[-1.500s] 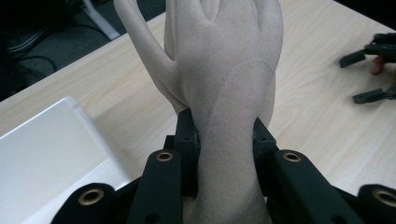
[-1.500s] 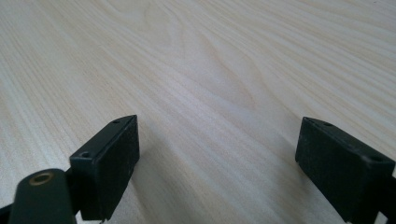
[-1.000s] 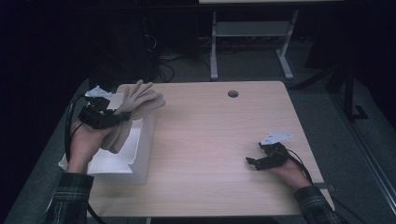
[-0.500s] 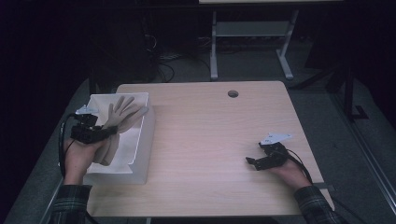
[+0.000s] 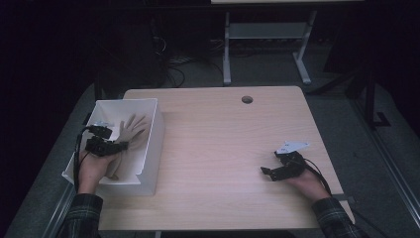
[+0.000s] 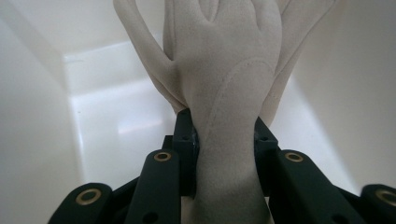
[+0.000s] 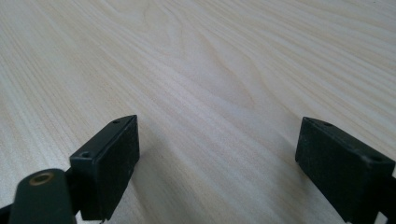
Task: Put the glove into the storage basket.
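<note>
Pale wooden table (image 5: 223,148), white box (image 5: 151,148) at its left edge. Left gripper (image 6: 224,140) inside box, clamped on beige glove (image 6: 229,88). Right gripper (image 7: 217,163) over bare table, spread wide, empty.

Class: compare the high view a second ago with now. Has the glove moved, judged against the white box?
Yes. The glove, clamped by the left gripper, was over the box's right wall; now it is down inside.

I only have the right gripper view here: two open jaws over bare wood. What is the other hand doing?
Observer: The left gripper is down inside a white box at the table's left edge.
Operator: Is it holding anything?
Observer: Yes, its jaws are shut on the cuff of a beige glove.
Operator: Which way does the glove point?
Observer: Its fingers fan out away from the person, toward the box's far wall.
</note>
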A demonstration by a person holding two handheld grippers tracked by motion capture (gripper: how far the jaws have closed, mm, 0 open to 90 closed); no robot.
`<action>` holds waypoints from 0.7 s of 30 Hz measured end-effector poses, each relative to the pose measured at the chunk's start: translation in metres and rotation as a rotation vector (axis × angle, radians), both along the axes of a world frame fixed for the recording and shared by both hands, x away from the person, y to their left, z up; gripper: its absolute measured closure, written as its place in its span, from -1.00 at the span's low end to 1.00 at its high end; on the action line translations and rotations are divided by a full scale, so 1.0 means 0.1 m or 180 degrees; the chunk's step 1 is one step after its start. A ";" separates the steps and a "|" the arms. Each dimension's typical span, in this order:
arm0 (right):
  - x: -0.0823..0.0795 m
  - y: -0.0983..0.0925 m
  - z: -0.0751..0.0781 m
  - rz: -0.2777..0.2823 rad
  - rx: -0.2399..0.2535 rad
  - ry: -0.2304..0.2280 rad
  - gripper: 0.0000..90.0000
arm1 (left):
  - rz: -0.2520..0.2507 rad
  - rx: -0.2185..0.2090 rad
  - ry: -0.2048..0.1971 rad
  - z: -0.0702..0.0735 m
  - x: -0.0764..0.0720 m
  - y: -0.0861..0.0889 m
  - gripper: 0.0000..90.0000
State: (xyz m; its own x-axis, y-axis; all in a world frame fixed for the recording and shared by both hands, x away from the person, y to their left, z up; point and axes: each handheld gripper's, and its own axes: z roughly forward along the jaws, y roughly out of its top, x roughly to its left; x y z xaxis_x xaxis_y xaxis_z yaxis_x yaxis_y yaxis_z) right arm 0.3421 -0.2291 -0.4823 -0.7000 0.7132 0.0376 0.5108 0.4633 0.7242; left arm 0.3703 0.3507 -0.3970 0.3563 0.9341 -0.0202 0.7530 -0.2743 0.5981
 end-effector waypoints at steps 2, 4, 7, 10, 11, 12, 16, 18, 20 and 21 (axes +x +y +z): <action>0.00 0.00 0.00 -0.0001 0.0000 0.0001 -0.71 | -0.0020 0.0002 0.0064 -0.05 0.03 -0.01 0.53; 0.00 0.00 0.00 -0.0003 0.0001 0.0002 -0.71 | -0.0073 0.0047 0.0123 -0.11 0.06 -0.02 0.42; 0.00 0.00 0.00 -0.0002 0.0001 0.0001 -0.71 | -0.0112 0.0074 0.0116 -0.14 0.06 -0.03 0.11; 0.00 0.00 0.00 -0.0001 0.0000 0.0000 -0.71 | -0.0128 0.0049 0.0088 -0.13 0.05 -0.03 -0.16; 0.00 0.00 0.00 -0.0002 0.0000 0.0001 -0.71 | -0.0147 0.0057 0.0034 -0.09 0.04 -0.02 -0.34; 0.00 0.00 0.00 -0.0003 0.0001 0.0002 -0.71 | -0.0160 0.0042 0.0009 -0.06 0.04 -0.01 -0.38; 0.00 0.00 0.00 -0.0002 0.0000 0.0001 -0.71 | -0.0168 -0.0038 -0.0124 0.08 0.01 0.00 -0.46; 0.00 0.00 0.00 0.0001 -0.0003 0.0005 -0.71 | -0.0178 -0.0093 -0.0196 0.17 -0.01 -0.02 -0.47; 0.00 0.00 0.00 -0.0002 0.0001 0.0002 -0.71 | -0.0183 -0.0167 -0.0275 0.28 -0.03 -0.05 -0.50; 0.00 0.00 0.00 -0.0002 0.0000 0.0001 -0.71 | -0.0190 -0.0212 -0.0305 0.33 -0.04 -0.07 -0.50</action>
State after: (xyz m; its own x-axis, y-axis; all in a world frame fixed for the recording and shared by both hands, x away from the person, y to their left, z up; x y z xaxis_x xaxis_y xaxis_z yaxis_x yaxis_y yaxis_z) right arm 0.3421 -0.2291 -0.4823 -0.6996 0.7136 0.0377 0.5113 0.4630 0.7240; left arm 0.3666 0.3434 -0.3635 0.4146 0.9089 -0.0446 0.6750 -0.2743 0.6849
